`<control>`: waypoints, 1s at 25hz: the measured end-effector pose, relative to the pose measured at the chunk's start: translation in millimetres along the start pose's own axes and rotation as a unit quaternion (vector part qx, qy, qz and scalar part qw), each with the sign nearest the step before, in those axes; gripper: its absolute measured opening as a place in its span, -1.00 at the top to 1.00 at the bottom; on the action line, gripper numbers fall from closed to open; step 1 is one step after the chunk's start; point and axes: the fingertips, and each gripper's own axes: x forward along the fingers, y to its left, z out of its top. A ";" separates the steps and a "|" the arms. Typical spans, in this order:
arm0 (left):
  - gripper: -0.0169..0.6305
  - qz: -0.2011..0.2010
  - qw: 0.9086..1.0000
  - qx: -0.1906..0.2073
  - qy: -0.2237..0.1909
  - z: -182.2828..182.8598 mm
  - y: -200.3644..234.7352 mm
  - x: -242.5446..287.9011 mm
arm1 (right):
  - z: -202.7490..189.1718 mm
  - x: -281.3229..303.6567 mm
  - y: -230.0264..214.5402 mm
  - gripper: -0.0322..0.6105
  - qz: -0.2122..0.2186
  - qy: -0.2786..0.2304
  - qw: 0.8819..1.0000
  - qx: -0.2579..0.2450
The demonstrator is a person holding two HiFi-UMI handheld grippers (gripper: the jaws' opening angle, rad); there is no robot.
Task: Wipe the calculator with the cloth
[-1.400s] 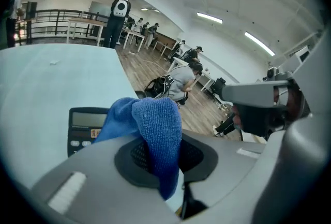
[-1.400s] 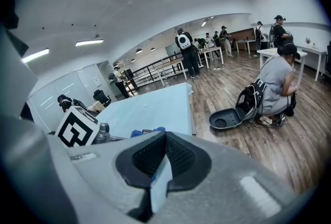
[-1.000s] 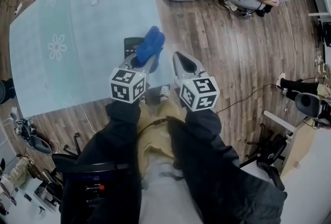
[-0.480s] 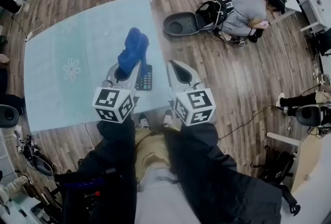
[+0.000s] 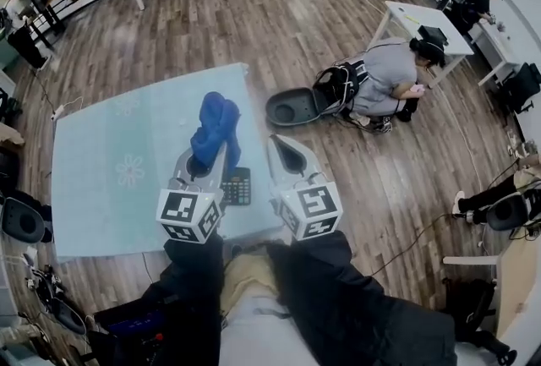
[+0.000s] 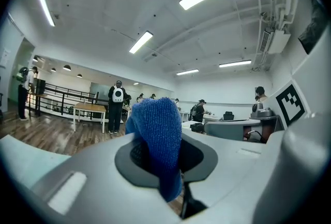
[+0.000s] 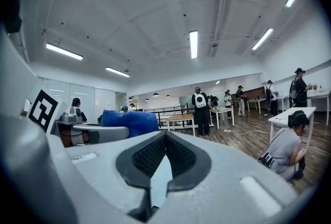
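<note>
Head view: I am pinching the cloth (image 5: pixel 216 126) in my left gripper (image 5: pixel 207 160) near the calculator (image 5: pixel 236 185), ready for wiping; my right gripper (image 5: pixel 279 144) is pressed together, empty.

— What kind of place is this?
— A large open workroom, more lab than home.
— How can you tell?
— Plank floor (image 5: pixel 338 43), strip lights (image 7: pixel 193 43) on a white ceiling, white tables (image 5: pixel 427 24), a black railing (image 6: pixel 51 100) and people (image 6: pixel 118 106) wearing backpacks.

Looks steeply down from the head onto the surface (image 5: pixel 110 187); peers close along the jaws of left tool (image 5: pixel 210 155) and right tool (image 5: pixel 277 143), level across the room; shares the cloth (image 5: pixel 215 123).
</note>
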 end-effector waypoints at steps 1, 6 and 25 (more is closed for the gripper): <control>0.79 0.000 1.000 0.005 -0.008 6.5 -0.5 0.9 | 7.1 1.5 0.0 0.90 0.002 -0.008 1.000 -0.006; 0.79 -0.003 0.999 0.019 -0.026 22.7 -7.5 2.5 | 28.4 2.7 0.5 0.90 0.008 -0.031 0.999 -0.025; 0.79 -0.007 0.999 0.031 -0.040 35.0 7.0 9.9 | 41.3 24.7 10.5 0.90 0.007 -0.052 0.998 -0.043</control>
